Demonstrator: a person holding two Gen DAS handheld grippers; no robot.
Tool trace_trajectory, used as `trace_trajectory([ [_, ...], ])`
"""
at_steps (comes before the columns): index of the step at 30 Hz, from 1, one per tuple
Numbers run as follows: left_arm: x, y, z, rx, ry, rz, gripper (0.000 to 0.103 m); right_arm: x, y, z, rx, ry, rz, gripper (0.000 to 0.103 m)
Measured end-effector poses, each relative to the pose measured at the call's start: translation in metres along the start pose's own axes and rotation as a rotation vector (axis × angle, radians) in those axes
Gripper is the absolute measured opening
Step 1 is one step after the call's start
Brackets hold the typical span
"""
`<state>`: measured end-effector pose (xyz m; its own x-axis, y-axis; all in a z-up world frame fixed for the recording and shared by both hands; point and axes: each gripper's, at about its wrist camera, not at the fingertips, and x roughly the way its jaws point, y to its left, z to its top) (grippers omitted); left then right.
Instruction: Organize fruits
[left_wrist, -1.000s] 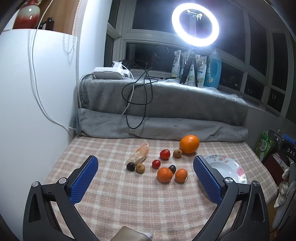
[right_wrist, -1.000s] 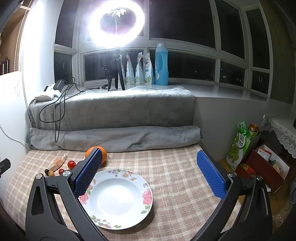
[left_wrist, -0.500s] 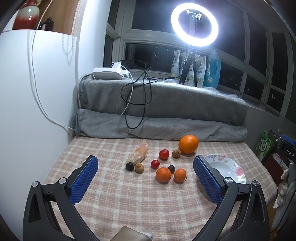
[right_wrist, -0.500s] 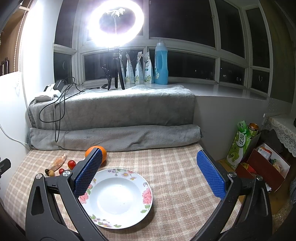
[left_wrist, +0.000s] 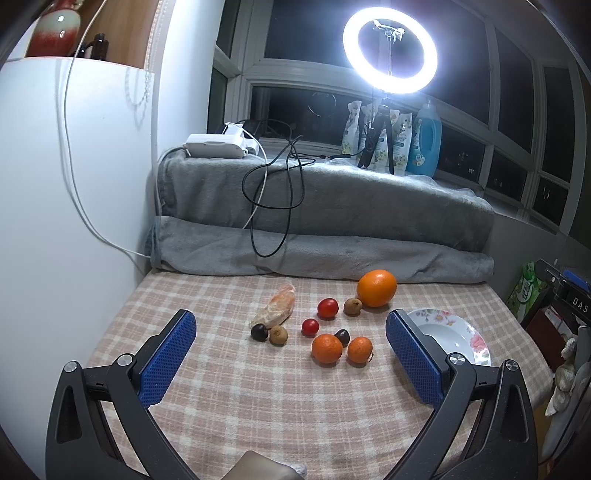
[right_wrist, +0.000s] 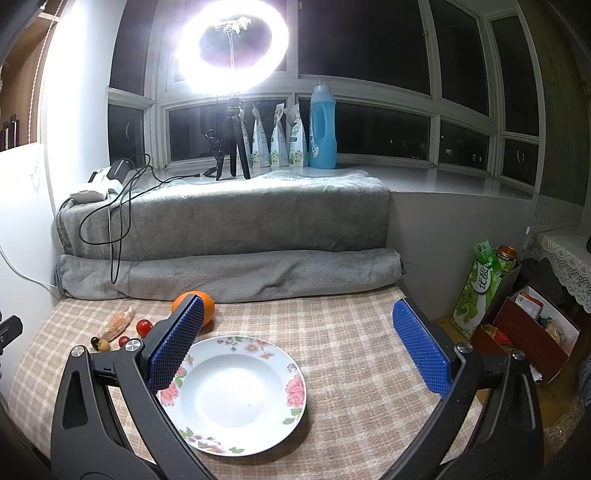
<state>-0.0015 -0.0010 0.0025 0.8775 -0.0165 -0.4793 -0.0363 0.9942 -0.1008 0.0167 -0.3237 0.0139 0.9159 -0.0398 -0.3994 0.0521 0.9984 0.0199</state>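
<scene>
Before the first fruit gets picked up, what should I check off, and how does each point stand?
1. Left gripper open, nothing held: ok.
2. Right gripper open, nothing held: ok.
3. Flowered plate holds no fruit: ok.
4. Fruits apart enough for the fingers: not ok; a dark fruit sits between two small oranges, apparently touching.
5. Large orange free on the cloth: ok.
6. Which fruit goes first: cannot tell.

Ten small fruits (left_wrist: 325, 328) lie scattered on the checked cloth, just left of an empty floral plate (right_wrist: 236, 439).
</scene>
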Motion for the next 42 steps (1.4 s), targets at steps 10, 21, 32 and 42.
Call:
trace_trajectory([
  [10, 0.0, 0.0, -0.001, -0.001, -0.001, 0.001, 0.102, 0.0, 0.001, 0.0, 0.0, 0.002, 0.0, 0.103],
  [21, 0.0, -0.001, -0.001, 0.0, 0.001, 0.0, 0.102, 0.002, 0.001, -0.002, -0.001, 0.003, 0.001, 0.103],
  [32, 0.004, -0.004, -0.006, -0.003, 0.007, -0.001, 0.102, 0.005, 0.004, -0.009, -0.004, 0.016, 0.006, 0.103],
  [42, 0.026, -0.004, -0.008, -0.016, 0.05, -0.046, 0.102, 0.028, 0.007, -0.004, -0.028, 0.045, 0.062, 0.103],
])
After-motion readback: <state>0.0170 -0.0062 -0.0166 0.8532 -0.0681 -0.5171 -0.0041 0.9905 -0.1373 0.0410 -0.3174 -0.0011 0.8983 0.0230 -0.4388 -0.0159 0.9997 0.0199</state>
